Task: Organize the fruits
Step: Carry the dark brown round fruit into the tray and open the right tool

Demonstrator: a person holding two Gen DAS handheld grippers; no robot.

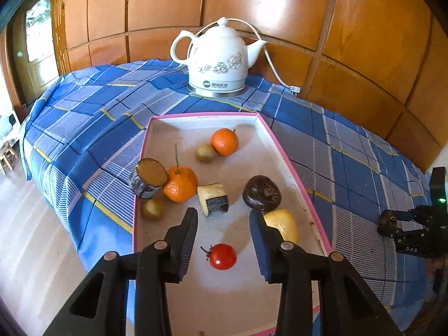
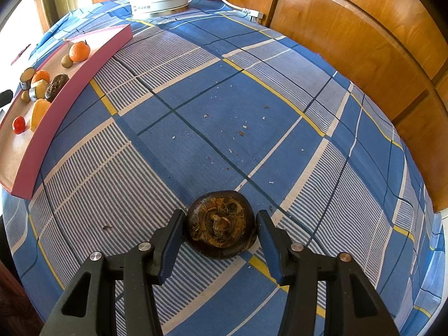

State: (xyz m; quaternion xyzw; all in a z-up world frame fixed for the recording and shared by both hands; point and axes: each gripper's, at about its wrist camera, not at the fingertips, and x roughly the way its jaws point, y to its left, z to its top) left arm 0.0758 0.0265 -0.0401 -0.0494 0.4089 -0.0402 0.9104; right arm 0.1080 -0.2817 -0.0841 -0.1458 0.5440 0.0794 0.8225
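In the left wrist view my left gripper hangs open over the near end of the pink-rimmed tray. A red tomato lies on the tray floor below the gap, touching neither finger. Two oranges, two small greenish fruits, two cut stem pieces, a dark round fruit and a yellow piece also lie in the tray. In the right wrist view my right gripper is shut on a dark brown round fruit resting on the blue plaid cloth.
A white ceramic kettle with a cord stands at the back of the table against the wooden wall panels. The tray's pink side wall lies far left of the right gripper. Small crumbs dot the cloth. The table edge drops off at left.
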